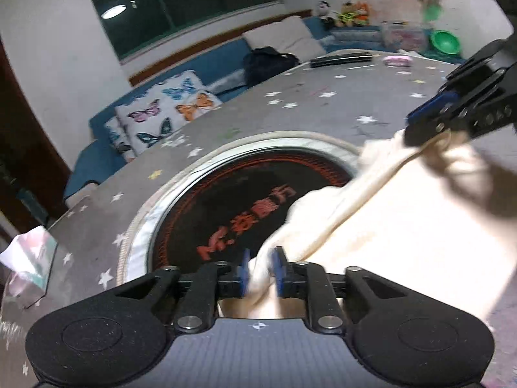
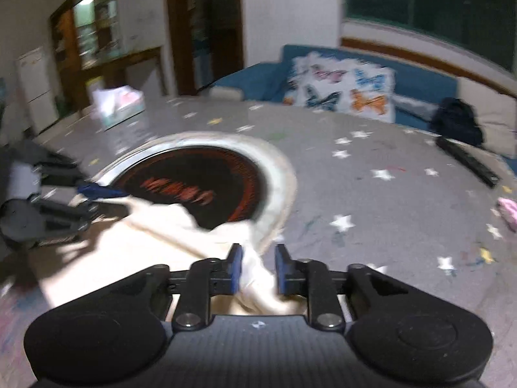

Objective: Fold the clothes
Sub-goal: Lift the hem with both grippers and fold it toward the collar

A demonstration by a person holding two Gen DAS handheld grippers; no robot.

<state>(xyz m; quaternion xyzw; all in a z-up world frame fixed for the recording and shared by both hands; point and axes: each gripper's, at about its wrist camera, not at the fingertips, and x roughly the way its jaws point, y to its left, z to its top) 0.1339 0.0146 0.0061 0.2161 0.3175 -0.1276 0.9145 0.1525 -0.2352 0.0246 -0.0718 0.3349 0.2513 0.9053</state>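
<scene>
A cream garment lies on the grey star-print table, partly over the round black hotplate. My left gripper is shut on a bunched edge of the cream garment. My right gripper shows at the right of the left wrist view, pinching another edge of the garment. In the right wrist view, my right gripper has the cream garment bunched between its blue pads. The left gripper shows at the left of that view, on the garment's far edge.
A tissue box stands at the table's left edge and also shows in the right wrist view. A black bar and a pink item lie at the far side. A blue sofa with a butterfly cushion is behind the table.
</scene>
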